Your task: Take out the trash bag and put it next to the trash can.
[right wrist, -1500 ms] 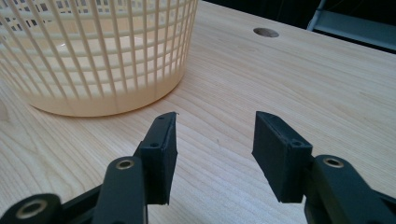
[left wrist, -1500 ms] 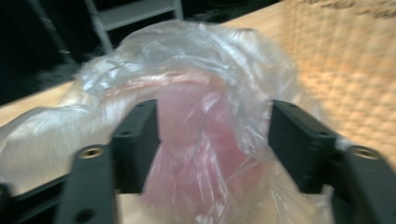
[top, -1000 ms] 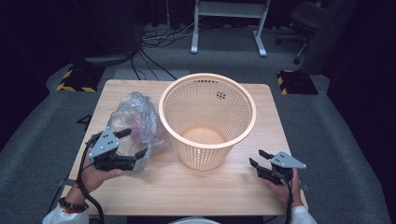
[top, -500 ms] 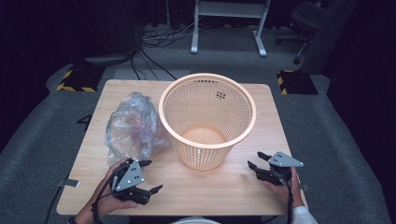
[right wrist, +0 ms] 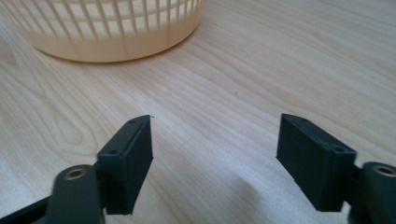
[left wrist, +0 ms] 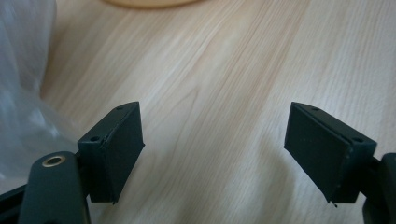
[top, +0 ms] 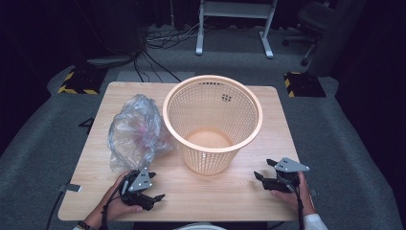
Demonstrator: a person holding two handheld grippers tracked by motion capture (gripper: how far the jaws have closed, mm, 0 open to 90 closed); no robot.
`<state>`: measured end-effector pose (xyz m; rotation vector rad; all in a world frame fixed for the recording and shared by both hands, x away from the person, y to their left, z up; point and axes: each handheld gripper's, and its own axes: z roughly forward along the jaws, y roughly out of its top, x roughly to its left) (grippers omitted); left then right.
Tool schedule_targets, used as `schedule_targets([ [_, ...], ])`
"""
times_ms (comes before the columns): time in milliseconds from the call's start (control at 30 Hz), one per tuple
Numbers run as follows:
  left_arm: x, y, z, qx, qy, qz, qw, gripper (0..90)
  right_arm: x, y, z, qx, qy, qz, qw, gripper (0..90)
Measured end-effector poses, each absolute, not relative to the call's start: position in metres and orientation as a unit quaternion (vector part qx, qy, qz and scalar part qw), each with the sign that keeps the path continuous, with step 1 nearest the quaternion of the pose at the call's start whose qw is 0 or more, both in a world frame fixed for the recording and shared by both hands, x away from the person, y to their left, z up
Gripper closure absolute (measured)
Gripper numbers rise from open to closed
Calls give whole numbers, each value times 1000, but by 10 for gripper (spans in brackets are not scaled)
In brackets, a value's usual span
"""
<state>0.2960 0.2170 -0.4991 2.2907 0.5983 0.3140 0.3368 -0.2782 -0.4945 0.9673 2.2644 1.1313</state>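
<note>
Both claws, left (top: pixel 152 191) and right (top: pixel 265 172), stand apart and empty, the right's jaws just opening. The crumpled clear plastic bag (top: pixel 136 132) lies at nine o'clock of the peach mesh plastic basket (top: pixel 213 120) on the wooden counter (top: pixel 230 191); probably pinch its near edge, not its bulk.

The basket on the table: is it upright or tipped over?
Upright. The basket stands on its narrow base on the table, with its wide open rim facing up.
</note>
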Motion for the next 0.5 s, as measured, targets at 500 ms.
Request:
schedule_targets([
  [500, 300, 226, -506, 884, 264, 102, 372, 155, 322, -285, -505, 348, 843, 374, 166, 190],
])
